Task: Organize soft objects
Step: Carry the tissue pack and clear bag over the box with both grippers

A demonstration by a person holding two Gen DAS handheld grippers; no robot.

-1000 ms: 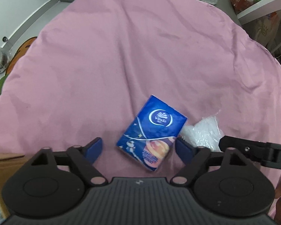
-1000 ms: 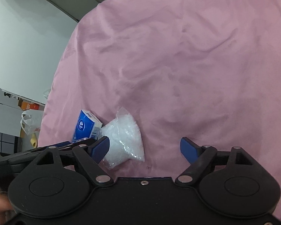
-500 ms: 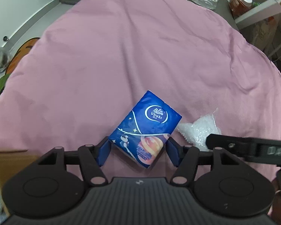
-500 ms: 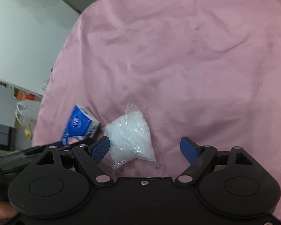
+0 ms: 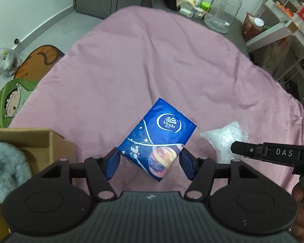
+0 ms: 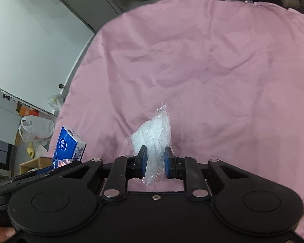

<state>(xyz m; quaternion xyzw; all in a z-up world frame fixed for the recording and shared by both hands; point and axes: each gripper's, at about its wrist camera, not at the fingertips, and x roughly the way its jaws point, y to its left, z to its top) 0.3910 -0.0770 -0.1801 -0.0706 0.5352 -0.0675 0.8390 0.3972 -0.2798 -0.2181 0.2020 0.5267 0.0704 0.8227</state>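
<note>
Open pink bedspread [image 5: 131, 77] beyond both claws

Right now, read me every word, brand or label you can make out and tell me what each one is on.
"Vinda": white logo on the blue tissue pack held in the left gripper.
"DAS": white letters on the black right gripper at the frame's right edge.
Pink lettering low on the tissue pack: too blurred to read.
Labels on the shelf items: too small to read.
</note>
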